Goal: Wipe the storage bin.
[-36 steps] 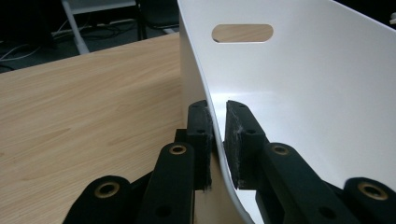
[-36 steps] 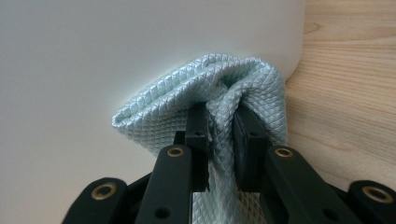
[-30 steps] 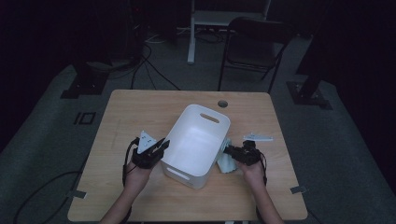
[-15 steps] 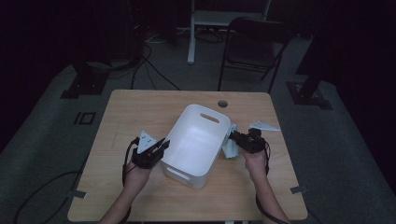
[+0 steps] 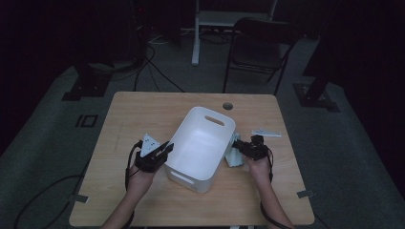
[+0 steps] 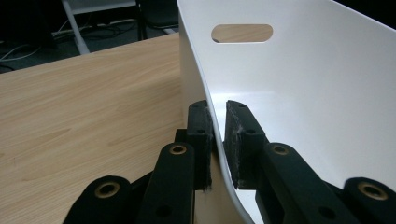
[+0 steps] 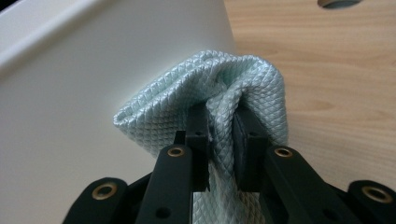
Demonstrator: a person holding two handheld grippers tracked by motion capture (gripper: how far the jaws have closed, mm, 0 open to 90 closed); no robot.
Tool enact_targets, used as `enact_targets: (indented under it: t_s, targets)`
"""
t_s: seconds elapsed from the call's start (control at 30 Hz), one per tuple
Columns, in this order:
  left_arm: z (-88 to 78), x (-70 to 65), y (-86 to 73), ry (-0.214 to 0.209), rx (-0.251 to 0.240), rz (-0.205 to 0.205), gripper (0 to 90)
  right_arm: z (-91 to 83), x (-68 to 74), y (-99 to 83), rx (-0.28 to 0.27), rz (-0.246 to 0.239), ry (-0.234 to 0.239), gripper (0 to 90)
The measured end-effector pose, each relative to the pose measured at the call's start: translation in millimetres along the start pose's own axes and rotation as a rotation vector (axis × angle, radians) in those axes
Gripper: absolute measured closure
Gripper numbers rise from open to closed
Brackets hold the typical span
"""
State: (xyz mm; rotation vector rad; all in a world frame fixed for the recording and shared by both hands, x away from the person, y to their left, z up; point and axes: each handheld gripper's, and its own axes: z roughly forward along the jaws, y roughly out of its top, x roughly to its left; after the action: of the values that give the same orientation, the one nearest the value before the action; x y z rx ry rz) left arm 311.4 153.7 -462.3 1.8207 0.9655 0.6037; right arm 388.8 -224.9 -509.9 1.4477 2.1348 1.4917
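The left gripper is clamping the white tub's wall while the right gripper is pinching a pale cloth against its outside, wiping apparently unfinished.

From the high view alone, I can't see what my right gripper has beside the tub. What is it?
Observer: The right gripper is shut on a pale green quilted cloth, bunched against the white tub outer wall.
Operator: And my left?
Observer: The left gripper is clamped on the tub's rim, one pad inside, one outside.
Operator: Is the cloth over the rim?
Observer: No, it sits outside, below the rim.
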Motion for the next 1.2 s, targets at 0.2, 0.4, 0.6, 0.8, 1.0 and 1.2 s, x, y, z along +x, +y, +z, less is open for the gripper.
enact_targets:
  t_s: [0.2, 0.4, 0.6, 0.8, 1.0, 1.2]
  targets:
    - [0.0, 0.0, -0.1, 0.000, 0.000, -0.002, 80.8, 9.3, -5.1, -11.3, 0.045, 0.017, -0.003, 78.8]
    - [-0.1, -0.1, -0.2, 0.003, -0.001, -0.002, 80.7, 19.5, -9.3, -24.2, 0.105, 0.026, -0.003, 78.8]
    - [-0.2, 0.2, -0.7, 0.011, -0.007, -0.014, 80.1, 20.0, -8.5, -24.4, 0.120, 0.021, -0.016, 78.8]
    - [-0.2, 1.7, -1.8, -0.010, -0.012, -0.015, 73.2, 3.5, -4.1, -18.6, 0.083, 0.014, -0.005, 78.7]
    - [-5.8, 0.3, 1.2, -0.062, -0.029, -0.027, 54.3, -23.0, 7.3, -11.6, 0.046, -0.021, 0.007, 78.6]
    - [-10.5, 0.5, 1.6, -0.104, -0.022, -0.048, 46.0, -49.2, 15.7, -14.6, 0.007, -0.038, 0.019, 78.5]
